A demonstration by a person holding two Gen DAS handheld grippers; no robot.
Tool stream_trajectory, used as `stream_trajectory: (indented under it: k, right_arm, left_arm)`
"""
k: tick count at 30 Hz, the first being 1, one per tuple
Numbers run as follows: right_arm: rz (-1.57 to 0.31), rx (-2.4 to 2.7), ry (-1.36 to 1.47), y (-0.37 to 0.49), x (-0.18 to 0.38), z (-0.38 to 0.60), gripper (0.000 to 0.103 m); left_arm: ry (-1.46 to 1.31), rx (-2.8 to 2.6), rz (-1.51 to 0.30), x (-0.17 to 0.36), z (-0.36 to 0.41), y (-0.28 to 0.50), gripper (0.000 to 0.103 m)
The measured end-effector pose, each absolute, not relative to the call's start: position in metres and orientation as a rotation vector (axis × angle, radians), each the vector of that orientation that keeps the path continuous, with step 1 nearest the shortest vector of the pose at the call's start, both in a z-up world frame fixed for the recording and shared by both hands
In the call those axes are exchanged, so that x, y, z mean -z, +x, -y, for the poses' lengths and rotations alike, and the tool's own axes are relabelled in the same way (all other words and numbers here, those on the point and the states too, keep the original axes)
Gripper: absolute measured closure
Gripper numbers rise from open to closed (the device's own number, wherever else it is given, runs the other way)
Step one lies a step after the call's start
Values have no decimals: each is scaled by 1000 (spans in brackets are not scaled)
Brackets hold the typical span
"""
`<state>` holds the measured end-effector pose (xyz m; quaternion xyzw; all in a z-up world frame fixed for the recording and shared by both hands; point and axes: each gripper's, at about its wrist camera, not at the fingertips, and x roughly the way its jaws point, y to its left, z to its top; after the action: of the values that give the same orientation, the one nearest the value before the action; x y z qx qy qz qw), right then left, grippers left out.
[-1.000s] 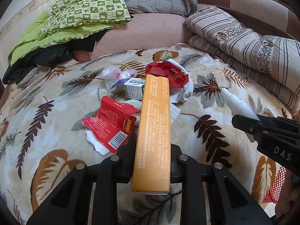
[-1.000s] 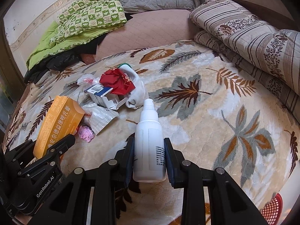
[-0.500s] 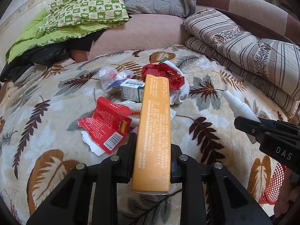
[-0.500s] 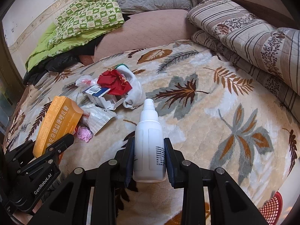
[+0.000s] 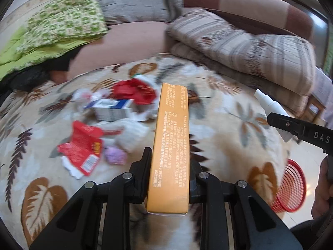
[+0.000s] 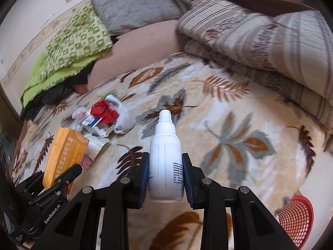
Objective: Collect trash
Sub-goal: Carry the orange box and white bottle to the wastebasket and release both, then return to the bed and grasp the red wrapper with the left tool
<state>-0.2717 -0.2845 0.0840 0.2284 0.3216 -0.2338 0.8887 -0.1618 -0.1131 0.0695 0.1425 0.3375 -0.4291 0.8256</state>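
Both grippers carry trash above the leaf-patterned blanket [image 6: 239, 108].

The left gripper [image 5: 169, 166] has its jaws clenched on a long orange box [image 5: 171, 137] printed with small text, which points away over the litter pile [image 5: 116, 112] (red wrappers, a small carton, crumpled plastic). The right gripper [image 6: 165, 174] has its jaws clamped on the body of a white plastic bottle [image 6: 165, 156], nozzle forward, to the right of that pile. A red mesh basket [image 6: 297, 216] stands beyond the blanket's near right edge.

Leaf-patterned blanket [image 5: 224, 145], red wrapper [image 5: 82, 148], blue-white carton [image 5: 112, 109], purple wad [image 5: 115, 156], folded striped quilt [image 5: 249, 50]
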Motion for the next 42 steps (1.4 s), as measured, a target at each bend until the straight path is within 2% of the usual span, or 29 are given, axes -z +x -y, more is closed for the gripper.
stream_trajectory:
  k: [16,26,27,29,30,31,32,34,42]
  right_arm:
    - [-623,757,702,-494,-56,366,71]
    - [-653,849,833,-564,-6,391,71]
    - [-657,850,850,-567,1,394,71]
    - [-664,856,868,-571,12,399,70]
    - [-662,860,872,-572,17,401,70]
    - [-669,870,875,-572,20,403,65]
    - [-681,889,878,-574,23,403,57]
    - [-676,900,889,-579,26,404,52]
    - [-642,868,833,-562,-6,397,51]
  left_arm:
    - [562,1458,-757,-72,243,-311,78]
    - [757,1641,-852,-45,323,-395,78]
    - [772,1637,-859,-43,327,-399,77]
    - [766,1629,-876,-41,333,-402,62]
    - [748,1622,-886,-42,335,-403,49]
    - [727,1621,-890,-43,334,-402,47]
    - [710,1628,-894,-45,333,-401,47]
    - [693,1631,-894,-49,329,-399,47]
    - [550,1447,-840,-78,271,-339,47]
